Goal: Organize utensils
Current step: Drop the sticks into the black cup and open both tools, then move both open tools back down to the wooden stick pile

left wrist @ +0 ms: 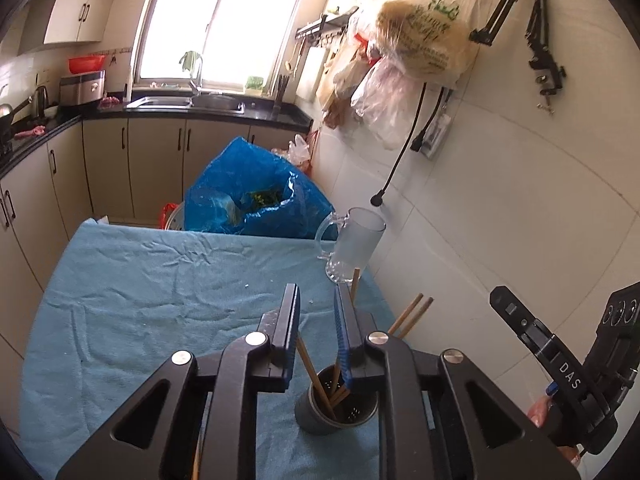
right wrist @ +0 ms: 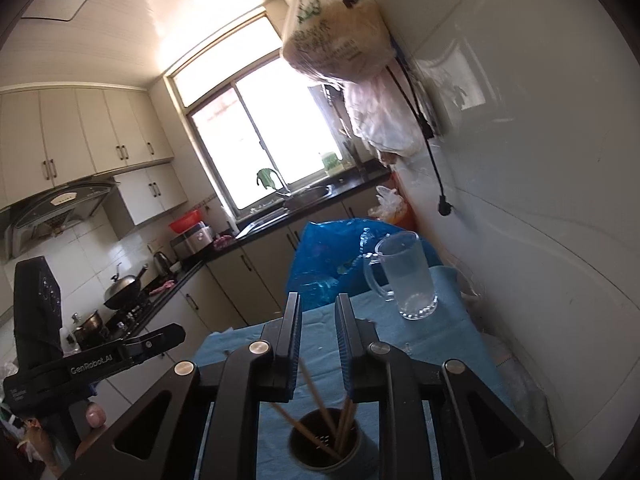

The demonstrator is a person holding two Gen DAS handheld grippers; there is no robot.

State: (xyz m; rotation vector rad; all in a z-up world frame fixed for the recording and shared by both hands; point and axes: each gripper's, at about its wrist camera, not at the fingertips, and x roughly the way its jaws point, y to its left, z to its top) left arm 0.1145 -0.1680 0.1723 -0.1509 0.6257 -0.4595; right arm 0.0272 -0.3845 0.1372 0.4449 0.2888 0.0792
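Note:
A dark round utensil holder (left wrist: 336, 406) stands on the blue cloth near the front, with several wooden chopsticks (left wrist: 314, 372) leaning in it. It also shows in the right wrist view (right wrist: 330, 442) with chopsticks (right wrist: 320, 396) inside. My left gripper (left wrist: 318, 300) is open and empty, raised just above the holder. My right gripper (right wrist: 318, 308) is open and empty, also above the holder. Each gripper body shows in the other's view, the right one (left wrist: 560, 368) beside the wall, the left one (right wrist: 92, 364) at the left.
A clear glass mug (left wrist: 354, 246) stands at the table's far right corner, also in the right wrist view (right wrist: 408, 276). A blue plastic bag (left wrist: 256, 192) sits behind the blue cloth (left wrist: 140, 280). The white tiled wall (left wrist: 520, 208) runs close on the right. Bags (left wrist: 416, 40) hang above.

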